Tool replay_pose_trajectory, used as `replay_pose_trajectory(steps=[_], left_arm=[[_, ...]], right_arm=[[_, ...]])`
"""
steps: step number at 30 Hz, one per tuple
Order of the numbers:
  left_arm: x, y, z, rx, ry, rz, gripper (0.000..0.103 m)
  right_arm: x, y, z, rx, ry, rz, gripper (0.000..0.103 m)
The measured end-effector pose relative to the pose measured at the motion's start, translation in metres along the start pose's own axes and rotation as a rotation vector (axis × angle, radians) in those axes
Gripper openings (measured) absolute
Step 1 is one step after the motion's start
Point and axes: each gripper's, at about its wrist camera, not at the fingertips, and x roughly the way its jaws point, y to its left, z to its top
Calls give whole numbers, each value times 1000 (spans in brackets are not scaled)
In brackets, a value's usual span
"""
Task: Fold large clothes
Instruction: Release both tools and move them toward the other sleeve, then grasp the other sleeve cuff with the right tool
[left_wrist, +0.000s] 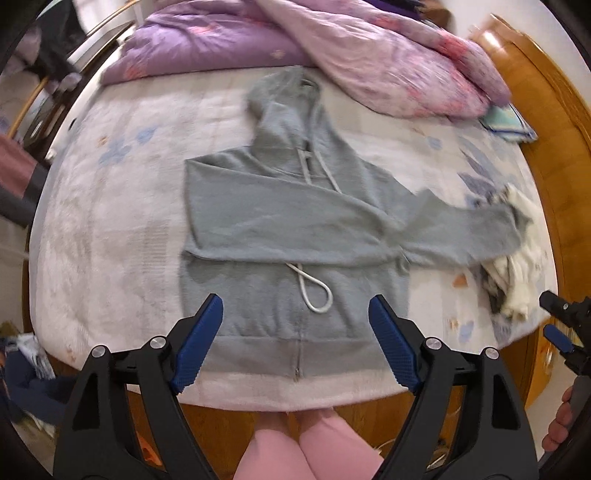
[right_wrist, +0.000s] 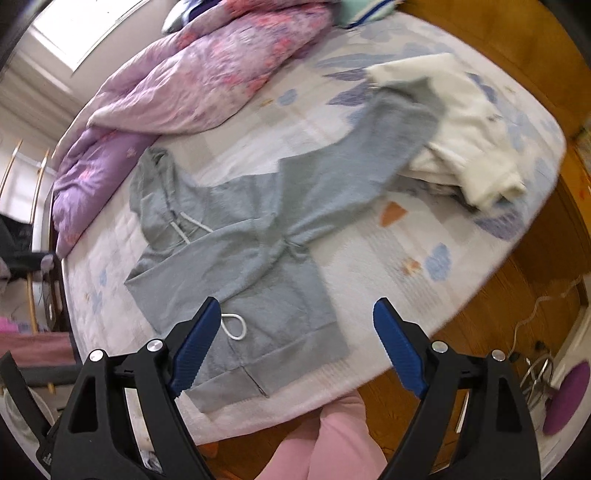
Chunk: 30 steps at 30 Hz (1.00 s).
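On the left of the bed, a purple duvet (left_wrist: 207, 48) lies bunched at the far end, and a pink flowered quilt (left_wrist: 388, 62) is spread beside it toward the right. The bed sheet (left_wrist: 110, 206) is white with pale blue flowers. In the middle of it lies the grey zip hoodie (left_wrist: 280, 221), front side up, with the hood pointing to the far end. One sleeve is folded across the chest, and the other sleeve stretches out to the right, where its cuff rests on a pile of white clothes (left_wrist: 517, 273). A white drawstring (left_wrist: 314, 291) makes a loop on the lower front. The left gripper (left_wrist: 295, 343) hangs above the hem with its blue pads wide apart and nothing between them. The right gripper (right_wrist: 297, 343) is also above the bed, jaws apart and empty, over the lower right corner of the hoodie. Pink trousers (left_wrist: 314, 450) of the person show at the near edge.
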Motion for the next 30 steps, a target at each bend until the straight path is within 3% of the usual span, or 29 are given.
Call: replay_pose_trajectory(steps=[9,12,15,20,23,30], left_arm=[[1,-73,-23,151,31,-87,82],[3,-101,-19,205,27,-61,82],[9,-129,-10,208,33,-93,82],[42,-185,13,202,66,-55,82],[72,-212,29,140,131,-90,82],[126,-242,59,53,208,-22,82]], right_arm=[[-39,-73,-17,160,-62,-34,82],[-42,-101,-9,224,-68,-34,83],[-39,-131,7,278,-68,-26,83],[-17,-177,66,308,-40,-19,84],[4,-196,103,309,1,-4,84],[82,-240,196,326,86,54,84]])
